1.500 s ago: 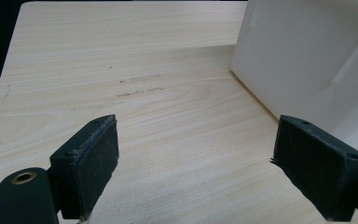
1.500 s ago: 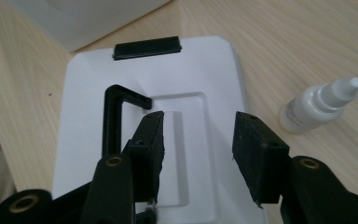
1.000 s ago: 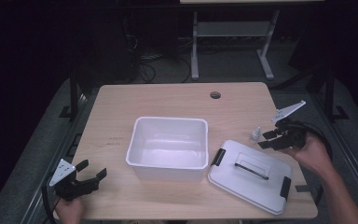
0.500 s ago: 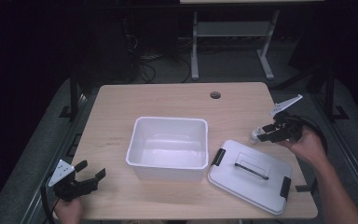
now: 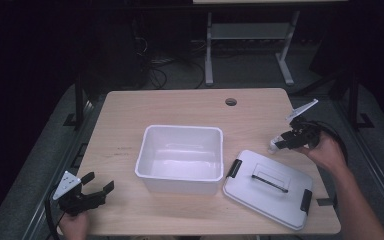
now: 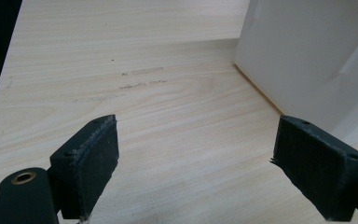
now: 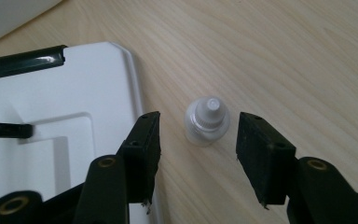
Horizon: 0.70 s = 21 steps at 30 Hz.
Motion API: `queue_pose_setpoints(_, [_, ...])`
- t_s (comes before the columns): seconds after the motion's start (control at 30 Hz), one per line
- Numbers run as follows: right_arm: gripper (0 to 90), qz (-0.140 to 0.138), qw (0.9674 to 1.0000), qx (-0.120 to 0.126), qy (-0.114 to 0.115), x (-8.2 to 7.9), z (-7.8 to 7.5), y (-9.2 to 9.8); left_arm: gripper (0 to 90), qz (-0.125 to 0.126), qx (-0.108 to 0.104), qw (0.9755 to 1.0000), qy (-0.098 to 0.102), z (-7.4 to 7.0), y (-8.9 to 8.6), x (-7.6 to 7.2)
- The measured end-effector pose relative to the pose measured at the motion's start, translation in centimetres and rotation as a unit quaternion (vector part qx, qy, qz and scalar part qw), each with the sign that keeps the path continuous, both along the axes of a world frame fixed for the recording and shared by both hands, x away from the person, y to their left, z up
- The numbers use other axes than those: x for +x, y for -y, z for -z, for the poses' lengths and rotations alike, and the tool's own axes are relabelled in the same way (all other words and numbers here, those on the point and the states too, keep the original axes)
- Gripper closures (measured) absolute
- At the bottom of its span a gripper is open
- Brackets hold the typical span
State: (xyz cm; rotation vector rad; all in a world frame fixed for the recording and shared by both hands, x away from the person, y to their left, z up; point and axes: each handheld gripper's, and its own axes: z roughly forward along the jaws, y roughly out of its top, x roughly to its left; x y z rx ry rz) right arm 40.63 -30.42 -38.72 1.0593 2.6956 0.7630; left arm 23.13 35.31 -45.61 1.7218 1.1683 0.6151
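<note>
The right gripper has been moved up the worktop so its wide jaws sit either side of the small bottle beside the lid, ready for a grab, while the left gripper is held wide and empty.

A small clear bottle with a white ribbed cap stands upright on the worktop, between the right claw's parted jaws, touching neither.

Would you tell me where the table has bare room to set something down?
The far strip between the bin and the cable hole is bare, as is the left side above the left gripper. It is crowded at right: lid, small bottle, right gripper.
</note>
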Motion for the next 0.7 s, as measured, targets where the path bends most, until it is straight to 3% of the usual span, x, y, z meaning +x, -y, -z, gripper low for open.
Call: queue_pose_setpoints(0.7, [61.8,0.0,0.9999,-0.015,-0.006,0.89,1.06,-0.94,13.0,0.003,-0.001,1.0,0.003,-0.09,-0.01,-0.05])
